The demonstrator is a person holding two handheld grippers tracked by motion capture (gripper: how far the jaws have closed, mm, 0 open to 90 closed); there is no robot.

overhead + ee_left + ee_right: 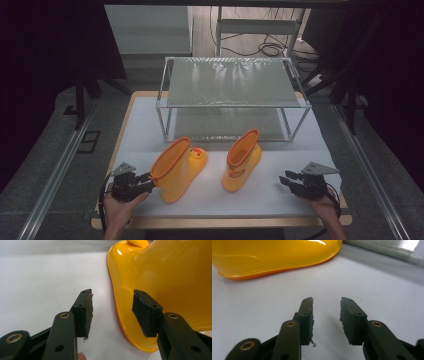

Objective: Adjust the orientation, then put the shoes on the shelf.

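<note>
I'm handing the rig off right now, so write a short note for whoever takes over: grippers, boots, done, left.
Left gripper: jaws open, astride the rim of the left yellow boot, which lies tipped over; not yet closed.
Right gripper: jaws open, holding nothing, on the table beside the right yellow boot, which stands upright.
Wire shelf rack behind them holds nothing.
Done: no boot moved onto the rack.
Left: probably grip each boot and shelve it.
</note>
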